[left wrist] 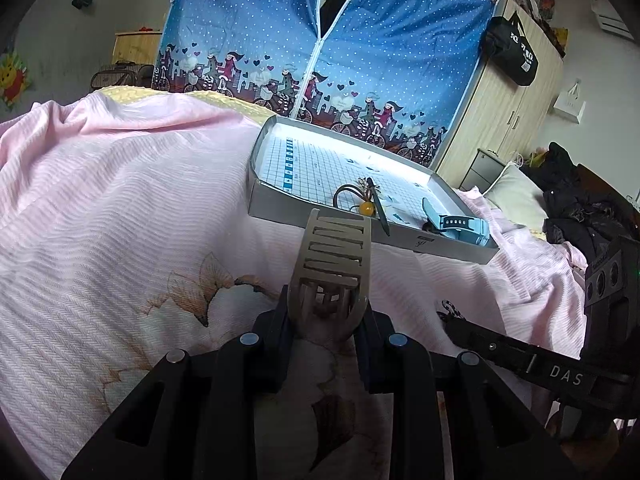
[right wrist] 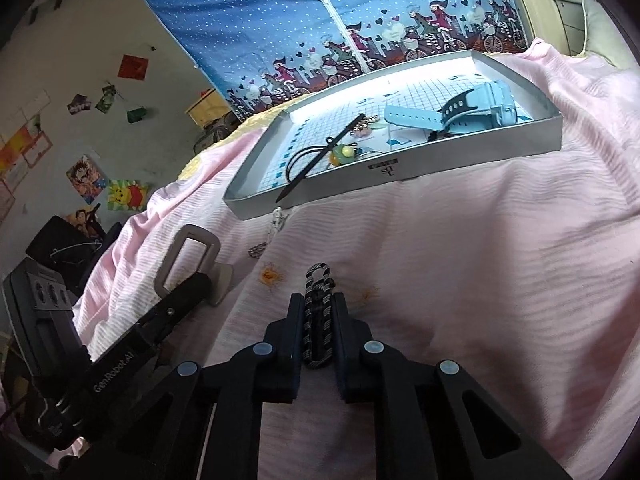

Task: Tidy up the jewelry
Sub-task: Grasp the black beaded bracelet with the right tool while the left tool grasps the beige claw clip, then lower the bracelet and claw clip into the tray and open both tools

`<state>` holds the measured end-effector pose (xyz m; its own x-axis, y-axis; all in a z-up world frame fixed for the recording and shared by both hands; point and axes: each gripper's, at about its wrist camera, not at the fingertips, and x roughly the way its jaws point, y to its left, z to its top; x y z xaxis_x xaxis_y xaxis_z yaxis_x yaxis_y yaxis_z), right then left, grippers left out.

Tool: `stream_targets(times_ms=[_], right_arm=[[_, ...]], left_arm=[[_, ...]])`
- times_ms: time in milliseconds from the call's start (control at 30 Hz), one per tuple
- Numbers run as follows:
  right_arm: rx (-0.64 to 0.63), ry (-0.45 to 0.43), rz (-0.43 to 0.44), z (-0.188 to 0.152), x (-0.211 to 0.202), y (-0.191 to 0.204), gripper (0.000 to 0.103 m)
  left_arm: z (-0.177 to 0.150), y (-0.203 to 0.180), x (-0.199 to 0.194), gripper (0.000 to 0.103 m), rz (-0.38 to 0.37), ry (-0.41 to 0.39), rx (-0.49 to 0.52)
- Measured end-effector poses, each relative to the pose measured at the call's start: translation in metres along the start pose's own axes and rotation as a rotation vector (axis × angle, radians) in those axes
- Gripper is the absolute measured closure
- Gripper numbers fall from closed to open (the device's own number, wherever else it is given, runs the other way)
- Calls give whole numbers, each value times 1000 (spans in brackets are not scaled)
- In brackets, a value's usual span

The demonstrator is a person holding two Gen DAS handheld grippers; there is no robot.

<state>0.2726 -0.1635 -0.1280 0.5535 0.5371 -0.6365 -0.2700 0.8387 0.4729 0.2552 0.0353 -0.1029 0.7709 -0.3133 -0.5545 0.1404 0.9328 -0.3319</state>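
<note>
A pink ribbed blanket [left wrist: 120, 184] covers the bed, with a blue dotted fabric wardrobe [left wrist: 320, 40] standing behind it. A shallow grey tray [right wrist: 400, 168] with a grid-printed floor rests on the blanket. Inside the tray lie a light blue watch [right wrist: 476, 110], a thin black stick [right wrist: 320, 156], a dark hair tie [right wrist: 304, 160] and a yellow bead charm [right wrist: 347, 153]. The left hand-held gripper [left wrist: 326, 312] is clamped on a beige hair claw clip [left wrist: 334, 248], held above the blanket just short of the tray's near wall. The right hand-held gripper [right wrist: 318, 312] is closed on a black-and-white braided cord bracelet [right wrist: 319, 312], low over the blanket. A small silver chain [right wrist: 272, 232] lies on the blanket beside the tray's near corner.
</note>
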Motion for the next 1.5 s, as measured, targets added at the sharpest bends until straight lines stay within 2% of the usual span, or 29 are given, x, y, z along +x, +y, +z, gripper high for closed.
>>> stream_targets(times_ms=[133, 333, 500, 667, 767, 900, 1067, 1300, 1333, 1400, 1433, 1500], right_arm=[[-19, -25, 54, 3, -4, 6, 90], [-92, -96, 54, 14, -15, 16, 90], [-115, -151, 15, 38, -17, 4, 90], [-59, -186, 29, 78, -4, -19, 90], [-61, -165, 30, 102, 14, -30, 90], [-87, -104, 18, 121, 41, -38, 90], [-66, -41, 19, 120, 64, -56, 90], [-79, -33, 13, 118, 65, -57, 90], [-79, -32, 12, 119, 65, -56, 90], [-85, -36, 11, 119, 62, -55, 89], [-90, -40, 12, 119, 59, -53, 86], [-110, -60, 5, 119, 51, -48, 78]], left_arm=[[1, 1, 1, 80, 2, -1, 4], [18, 2, -2, 80, -14, 22, -19], [50, -11, -3, 80, -35, -4, -8], [89, -12, 32, 80, -6, 39, -37], [110, -5, 61, 80, 39, 80, -54], [127, -1, 95, 80, 46, 116, -44], [125, 3, 128, 80, 68, 185, 4], [121, 15, 142, 79, 43, 230, -64], [121, 16, 138, 78, 37, 222, -74], [122, 18, 127, 64, 35, 196, -100], [122, 20, 120, 61, 34, 176, -113], [124, 20, 101, 47, 30, 134, -141]])
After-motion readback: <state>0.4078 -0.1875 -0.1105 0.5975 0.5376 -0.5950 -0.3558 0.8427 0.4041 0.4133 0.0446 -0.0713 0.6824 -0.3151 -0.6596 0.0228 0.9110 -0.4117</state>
